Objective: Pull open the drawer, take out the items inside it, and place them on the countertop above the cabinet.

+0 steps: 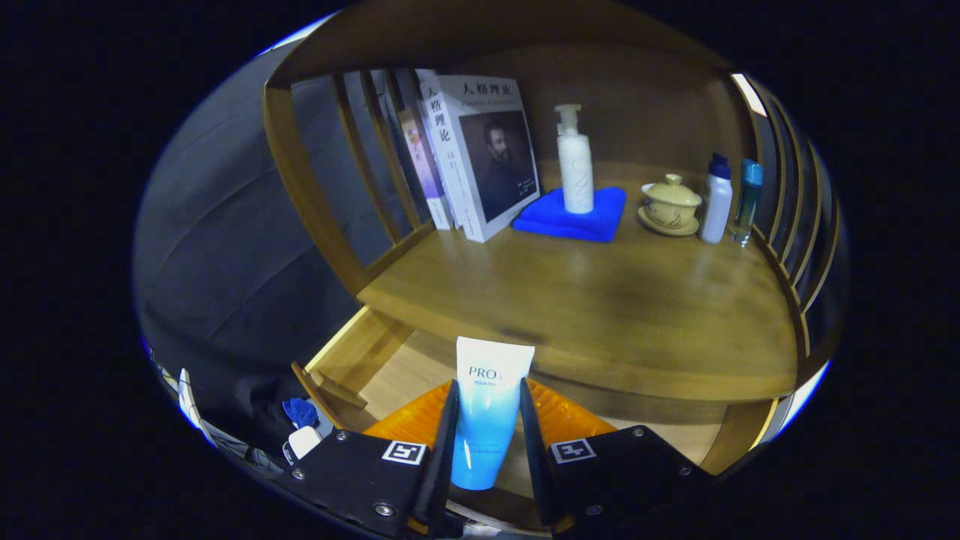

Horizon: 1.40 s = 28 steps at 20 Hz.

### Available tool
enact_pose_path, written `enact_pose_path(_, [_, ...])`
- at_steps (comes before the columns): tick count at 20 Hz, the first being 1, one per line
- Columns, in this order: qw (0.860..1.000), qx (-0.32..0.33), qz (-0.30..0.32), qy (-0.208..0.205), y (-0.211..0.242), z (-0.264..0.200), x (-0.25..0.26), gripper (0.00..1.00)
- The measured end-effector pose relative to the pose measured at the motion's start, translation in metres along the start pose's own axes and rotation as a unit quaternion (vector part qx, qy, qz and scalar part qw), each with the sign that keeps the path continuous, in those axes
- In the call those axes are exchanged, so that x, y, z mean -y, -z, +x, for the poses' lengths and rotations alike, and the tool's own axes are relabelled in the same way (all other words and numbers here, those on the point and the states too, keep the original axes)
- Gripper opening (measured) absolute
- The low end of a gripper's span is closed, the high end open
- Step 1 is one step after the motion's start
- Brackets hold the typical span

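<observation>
A blue-and-white cosmetic tube [486, 416] is clamped between the two fingers of the gripper [484, 435], both fingers pressing on its sides at about mid-body, with the flat crimped end uppermost and the lower end hidden between the fingers. The tube is held above the open drawer [352, 360], just in front of the countertop's front edge and slightly below its level. The tube is judged to be light, soft-walled and somewhat slick, so that a hard squeeze would dent it or force out its contents; a moderate hold across the fuller middle of the body, as now taken, is thought the safest. The countertop [600, 300] lies beyond the fingers, with a broad bare stretch at its front. Further back a row of upright books [480, 157] is seen at one side, a white pump bottle [575, 161] standing on a folded blue cloth [574, 214], a lidded ceramic cup on a saucer [670, 205], and two small bottles [731, 199] beside the slatted side rail. The countertop's overhanging front edge is judged the only obstacle, to be cleared by lifting.
</observation>
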<state>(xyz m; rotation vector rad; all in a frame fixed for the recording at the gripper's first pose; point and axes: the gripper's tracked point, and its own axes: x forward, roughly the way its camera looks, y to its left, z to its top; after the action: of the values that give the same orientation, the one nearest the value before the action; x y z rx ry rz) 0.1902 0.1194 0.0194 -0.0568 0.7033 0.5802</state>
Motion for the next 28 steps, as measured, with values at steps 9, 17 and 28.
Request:
enact_pose_path(9, [0.993,0.052,0.088,0.06,-0.067,0.017,0.046,0.46])
enact_pose_path(17, [0.983,0.043,0.134,0.119,-0.071,0.053,0.081,0.48])
enact_pose_path(28, [0.973,0.125,0.054,0.187,-0.062,0.023,0.064,0.96])
